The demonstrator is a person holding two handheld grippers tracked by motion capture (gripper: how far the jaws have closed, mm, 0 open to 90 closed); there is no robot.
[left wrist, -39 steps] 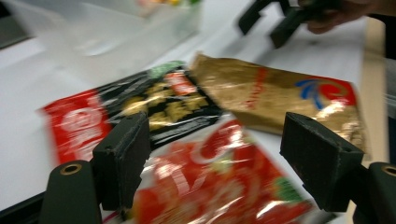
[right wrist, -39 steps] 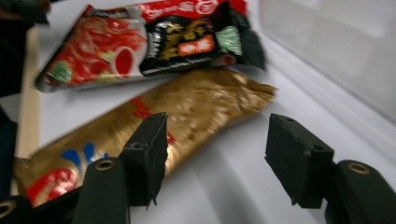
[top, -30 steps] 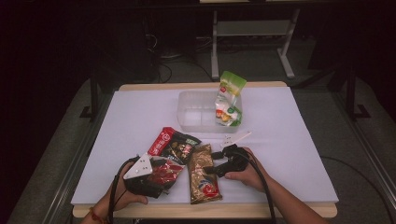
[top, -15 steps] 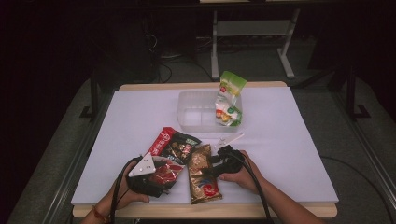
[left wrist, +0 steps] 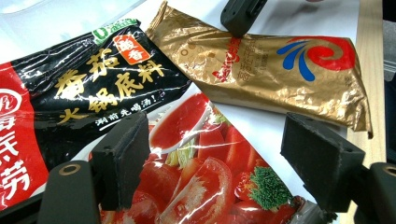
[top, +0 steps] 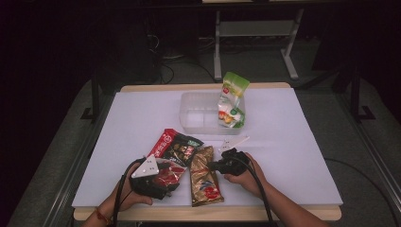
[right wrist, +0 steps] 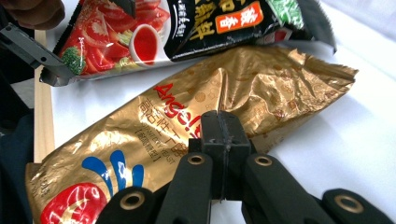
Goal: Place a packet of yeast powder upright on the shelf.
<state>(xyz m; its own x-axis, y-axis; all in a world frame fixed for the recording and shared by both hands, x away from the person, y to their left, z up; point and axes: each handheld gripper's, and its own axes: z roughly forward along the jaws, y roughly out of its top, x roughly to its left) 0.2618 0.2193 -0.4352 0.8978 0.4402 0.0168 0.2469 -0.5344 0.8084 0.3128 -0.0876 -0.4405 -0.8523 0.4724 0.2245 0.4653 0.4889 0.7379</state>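
Three flat food packets lie near the table's front edge. A gold foil packet [top: 205, 178] [right wrist: 140, 140] sits between my two grippers. My right gripper [top: 213, 165] [right wrist: 219, 133] has just been closing and is shut, its pads pinching the gold packet's long edge. The left gripper [top: 166, 183] [left wrist: 219, 158] is open, with its jaws wide over a red tomato-print packet [top: 168, 174] [left wrist: 196, 177] and not pressing on it. A black and red packet [top: 176, 146] [left wrist: 84, 93] overlaps the tomato packet on its far side.
A clear plastic container [top: 198, 113] stands at the middle back of the white table [top: 293, 142], with a green and white pouch [top: 231, 99] leaning in its right end. The wooden front edge [top: 283, 213] runs close under both hands.
The right gripper moved left onto the gold packet's edge and its jaws closed there. The left gripper and the other packets stayed where they were.
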